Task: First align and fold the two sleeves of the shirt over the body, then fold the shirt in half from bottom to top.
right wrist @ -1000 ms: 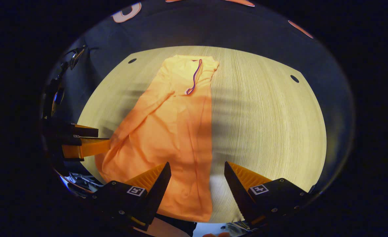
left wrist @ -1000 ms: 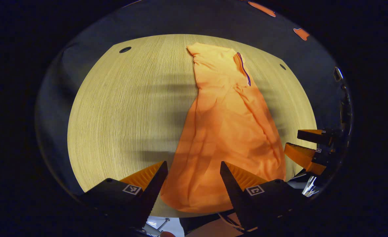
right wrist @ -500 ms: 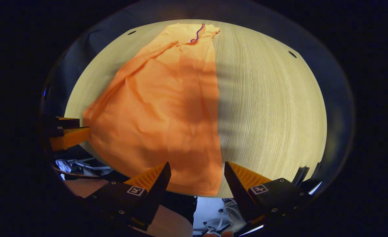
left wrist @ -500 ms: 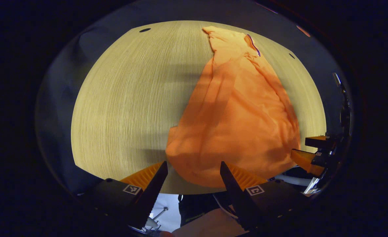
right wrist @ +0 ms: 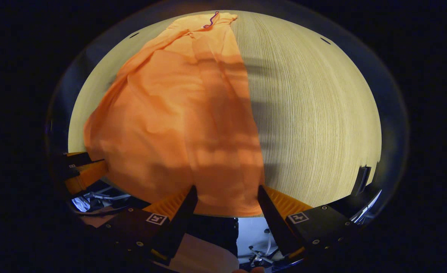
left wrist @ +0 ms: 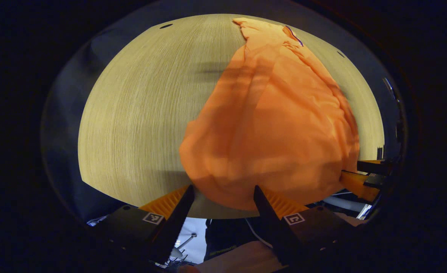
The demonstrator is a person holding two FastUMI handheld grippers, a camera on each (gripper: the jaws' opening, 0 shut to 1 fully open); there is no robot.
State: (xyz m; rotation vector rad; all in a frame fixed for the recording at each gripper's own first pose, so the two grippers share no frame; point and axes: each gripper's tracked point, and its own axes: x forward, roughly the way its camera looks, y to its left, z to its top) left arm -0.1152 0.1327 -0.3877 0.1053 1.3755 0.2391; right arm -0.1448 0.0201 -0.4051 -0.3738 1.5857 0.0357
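Right gripper view: shirt [right wrist: 185,113] lies lengthwise on desk [right wrist: 314,113], collar at far edge, hem at near edge. Both tools, left tool [left wrist: 223,201] and right tool [right wrist: 225,201], open at hem.

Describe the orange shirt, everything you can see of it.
The orange shirt is thin, soft, wrinkled fabric lying flat and lengthwise on the wooden table, folded into a long narrow shape. Its collar end, with a dark trim line, lies far; its hem lies at the near table edge, between each gripper's open fingers, not clamped.

Black gripper bodies [left wrist: 223,197] [right wrist: 225,195] with square coded markers, small screws and ridged, serrated jaws.
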